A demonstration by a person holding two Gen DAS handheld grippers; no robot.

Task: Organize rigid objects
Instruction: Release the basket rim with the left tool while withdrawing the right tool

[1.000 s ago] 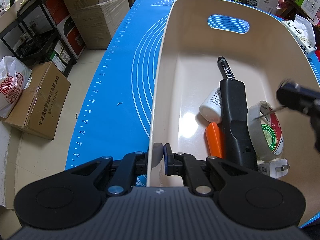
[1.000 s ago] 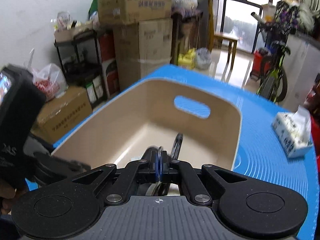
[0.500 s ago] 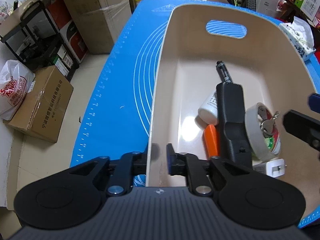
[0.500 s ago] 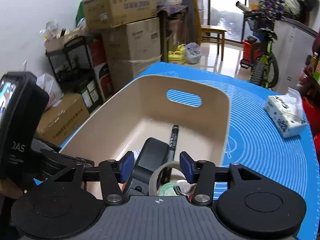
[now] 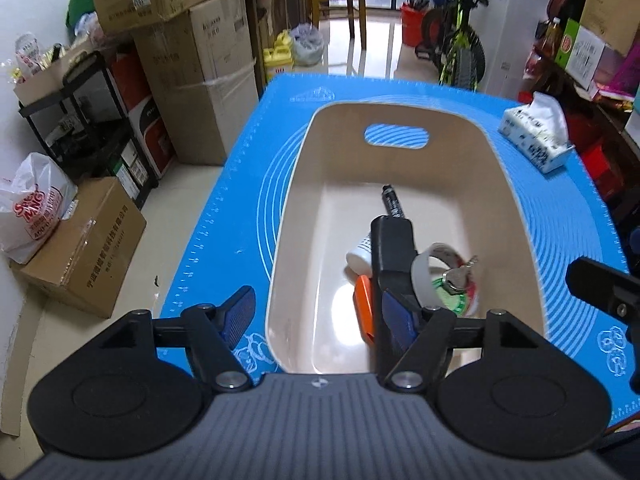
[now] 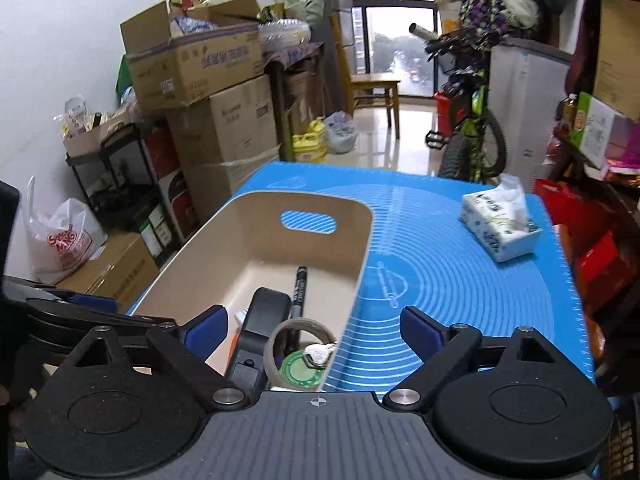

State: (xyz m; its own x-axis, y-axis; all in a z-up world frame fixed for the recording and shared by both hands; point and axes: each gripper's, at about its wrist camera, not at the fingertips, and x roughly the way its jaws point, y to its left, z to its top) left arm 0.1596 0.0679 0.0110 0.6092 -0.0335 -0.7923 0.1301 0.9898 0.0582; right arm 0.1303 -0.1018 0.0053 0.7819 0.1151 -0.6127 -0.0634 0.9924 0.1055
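Through my left wrist camera, my left claw (image 5: 316, 314) hangs over the near end of the beige bin (image 5: 516, 216), its jaws spreading apart with nothing pressed between the blue pads. The bin's near-left rim passes between my fingers without touching either one. The bin sits on the blue mat (image 5: 240, 208), its handle cutout at the far end. Inside, toward the near right, lie the things I am sorting: a black marker (image 5: 391, 205) pointing far, a long black device (image 5: 391, 256) lying over it, a white bottle (image 5: 359, 254) just left of that device, an orange piece (image 5: 363, 304) nearer to me, and a roll of tape (image 5: 430, 268) leaning against the device with keys (image 5: 460, 276) resting on it. A tissue pack (image 5: 536, 140) sits on the mat to the far right, well apart from the bin. At the right edge a black part of my right claw (image 5: 600, 286) shows.

Through my right wrist camera, that claw (image 6: 314, 330) is above the bin's (image 6: 256, 248) near-right corner, jaws widening and holding nothing. Between and below my fingers I see the tape roll (image 6: 280, 340), the keys (image 6: 320, 350), the black device (image 6: 260, 320) and the marker (image 6: 298, 286), all lying in the bin. The tissue pack (image 6: 498, 220) lies on the mat (image 6: 460, 280) at far right. My left claw (image 6: 72, 312) shows at the left edge.
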